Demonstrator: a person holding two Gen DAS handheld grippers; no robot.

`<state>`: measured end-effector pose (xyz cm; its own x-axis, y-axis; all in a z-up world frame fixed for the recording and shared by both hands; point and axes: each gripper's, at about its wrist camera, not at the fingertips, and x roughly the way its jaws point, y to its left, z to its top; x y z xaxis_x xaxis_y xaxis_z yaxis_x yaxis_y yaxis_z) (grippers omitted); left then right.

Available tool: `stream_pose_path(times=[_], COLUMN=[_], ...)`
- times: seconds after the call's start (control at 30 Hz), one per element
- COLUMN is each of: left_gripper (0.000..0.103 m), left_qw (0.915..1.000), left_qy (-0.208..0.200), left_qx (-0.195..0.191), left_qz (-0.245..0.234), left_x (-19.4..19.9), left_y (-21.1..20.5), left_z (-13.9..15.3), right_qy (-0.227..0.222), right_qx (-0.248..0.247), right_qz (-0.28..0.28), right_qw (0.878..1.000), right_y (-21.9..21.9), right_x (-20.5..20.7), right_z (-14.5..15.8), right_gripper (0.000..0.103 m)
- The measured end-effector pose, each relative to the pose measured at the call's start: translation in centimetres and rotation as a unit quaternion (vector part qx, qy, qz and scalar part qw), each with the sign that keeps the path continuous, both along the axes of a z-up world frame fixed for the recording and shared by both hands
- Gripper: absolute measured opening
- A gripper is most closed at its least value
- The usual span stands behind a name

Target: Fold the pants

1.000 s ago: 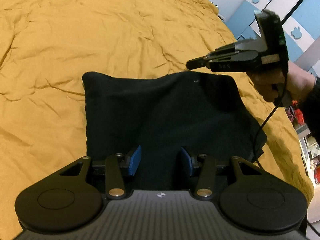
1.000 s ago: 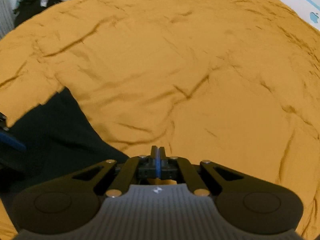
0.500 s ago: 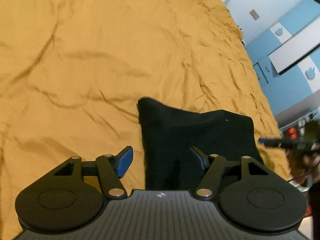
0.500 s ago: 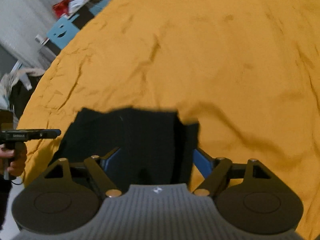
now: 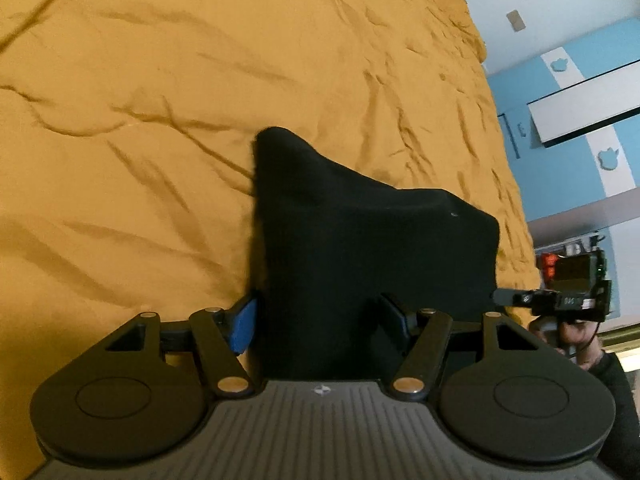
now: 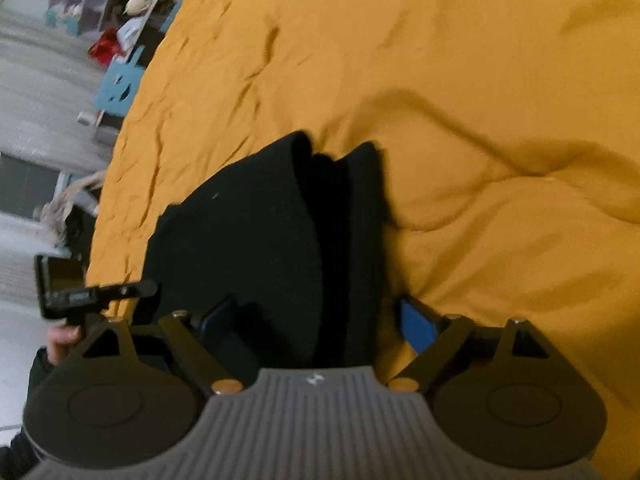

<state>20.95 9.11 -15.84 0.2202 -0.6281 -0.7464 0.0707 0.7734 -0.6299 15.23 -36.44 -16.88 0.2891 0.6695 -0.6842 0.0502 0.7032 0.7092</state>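
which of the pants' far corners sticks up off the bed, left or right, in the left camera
The left corner of the pants: it rises to a peak, while the right corner lies low and rounded on the yellow bedcover.

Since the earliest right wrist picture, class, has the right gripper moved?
Yes. Against the yellow bedspread, the right gripper has swung over the black pants, whose near edge now lies between its fingers; its jaws have just been opening.

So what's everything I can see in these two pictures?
pants: one, black, folded, on the bedspread, between both grippers' open jaws
bedspread: one, mustard yellow, wrinkled, covering the bed
cabinets: blue and white, against the wall beyond the bed
shelf clutter: several items, mixed colours, blurred, past the bed's edge
left gripper: one, black with blue pads, open at one end of the pants
right gripper: one, black with blue pads, open at the other end
hand: holding the left gripper's handle
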Motion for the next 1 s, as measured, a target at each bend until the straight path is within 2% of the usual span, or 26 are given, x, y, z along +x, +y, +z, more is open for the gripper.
stream_pose_path(times=[0.2,0.27,0.3,0.47,0.53,0.6,0.73,1.0], left_gripper=[0.073,0.07,0.064,0.049,0.04,0.034,0.027,0.025], left_qw=[0.9999,0.9997,0.9996,0.9997,0.9995,0.9994,0.9989,0.9971], left_qy=[-0.012,-0.016,-0.017,-0.016,-0.02,-0.023,-0.038,-0.07], left_qx=[0.006,0.009,0.011,0.015,0.022,0.022,0.021,0.021], left_qz=[-0.01,-0.015,-0.017,-0.012,-0.012,-0.01,-0.015,-0.02], left_x=[0.2,0.1,0.1,0.1,0.1,-0.1,-0.5,-2.7], left_y=[-1.5,-1.6,-1.6,-1.4,-1.8,-1.8,-2.0,-1.9], left_z=[-1.0,-0.7,-0.6,-0.5,-0.2,0.4,1.9,5.3], right_qy=[-0.003,-0.005,-0.005,-0.017,-0.024,-0.032,-0.049,-0.072], right_qx=[-0.005,0.001,0.008,0.014,0.012,0.014,0.017,0.014], right_qz=[0.029,0.032,0.032,0.036,0.036,0.034,0.033,0.03], right_qw=[1.0,0.999,0.999,0.999,0.999,0.999,0.998,0.997], right_y=[2.4,2.4,2.2,2.5,2.3,1.9,2.0,2.5], right_x=[1.1,1.3,1.2,1.0,0.8,0.6,0.1,-1.3], right_z=[-0.8,-0.5,-0.4,-0.3,0.1,0.7,2.4,5.9], right_gripper=[0.08,0.07,0.063,0.049,0.036,0.029,0.027,0.026])
